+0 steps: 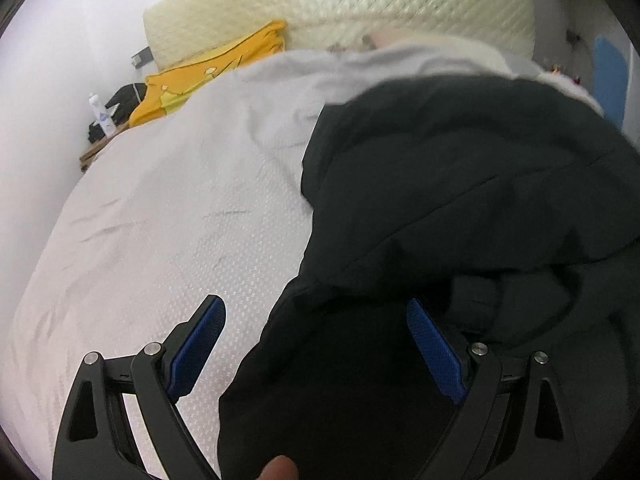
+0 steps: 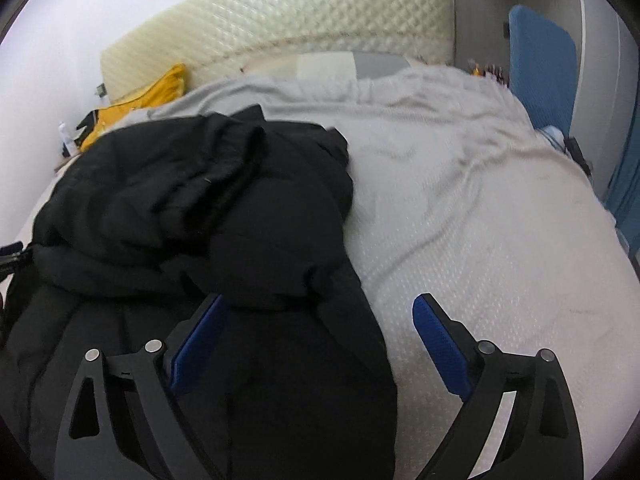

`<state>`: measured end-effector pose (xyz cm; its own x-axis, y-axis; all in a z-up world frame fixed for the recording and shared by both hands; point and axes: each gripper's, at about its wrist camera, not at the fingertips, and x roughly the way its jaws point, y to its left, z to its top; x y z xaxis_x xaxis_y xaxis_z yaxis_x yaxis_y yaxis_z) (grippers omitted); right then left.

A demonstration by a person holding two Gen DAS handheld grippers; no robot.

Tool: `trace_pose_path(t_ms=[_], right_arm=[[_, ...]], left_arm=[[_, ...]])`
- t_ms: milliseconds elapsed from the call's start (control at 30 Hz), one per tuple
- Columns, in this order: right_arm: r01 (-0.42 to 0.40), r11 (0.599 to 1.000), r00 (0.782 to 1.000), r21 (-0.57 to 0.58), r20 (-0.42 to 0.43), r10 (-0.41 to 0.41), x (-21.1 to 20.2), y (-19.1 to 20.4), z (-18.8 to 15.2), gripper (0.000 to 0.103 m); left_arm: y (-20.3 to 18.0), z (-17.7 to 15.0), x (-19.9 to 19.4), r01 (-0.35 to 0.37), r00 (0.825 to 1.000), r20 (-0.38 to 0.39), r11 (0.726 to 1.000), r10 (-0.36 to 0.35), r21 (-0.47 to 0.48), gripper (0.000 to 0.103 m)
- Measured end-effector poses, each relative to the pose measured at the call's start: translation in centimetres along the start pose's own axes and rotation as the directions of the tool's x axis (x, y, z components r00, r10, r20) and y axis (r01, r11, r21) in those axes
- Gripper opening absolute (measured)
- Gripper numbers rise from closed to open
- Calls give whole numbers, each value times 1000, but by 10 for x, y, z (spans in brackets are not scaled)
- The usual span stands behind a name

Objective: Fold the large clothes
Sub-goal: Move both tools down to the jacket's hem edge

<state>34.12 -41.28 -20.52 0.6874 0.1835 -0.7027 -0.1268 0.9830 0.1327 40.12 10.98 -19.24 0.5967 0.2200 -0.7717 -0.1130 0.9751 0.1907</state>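
Squinting at motion blur here, so we can't read the folds in the black jacket heaped on the grey bedsheet. Both our left gripper and right gripper hang wide open, gripping nothing. Bare sheet runs toward 2 o'clock, with the cream headboard at 12.

One black garment lies on the one bed. Beyond it, at the bed's far-left corner against the one quilted headboard, lies one yellow garment. One white bottle stands left of the bed. Two grippers, left and right.
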Motion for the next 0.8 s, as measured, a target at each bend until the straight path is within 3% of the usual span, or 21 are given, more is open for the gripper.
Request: trace_pose_path(t_ms=[233,533,667,800], right_arm=[[63,995,996,-83,-65,-69,38,3,-9,94],[74,997,986,-7,149,-72,19,0,10,94],[81,996,983,33,164,-85,19,-11,10,93],[86,994,984,60,150,-95,23,-18,10,93]], left_arm=[[3,9,12,-46,998,34,997,48,-57,93],[31,26,5,-37,989,130,976,66,-212,93],[35,25,10,-74,986,127,973,104,-220,93],[43,23,13,-57,990,113,969,86,-242,93]])
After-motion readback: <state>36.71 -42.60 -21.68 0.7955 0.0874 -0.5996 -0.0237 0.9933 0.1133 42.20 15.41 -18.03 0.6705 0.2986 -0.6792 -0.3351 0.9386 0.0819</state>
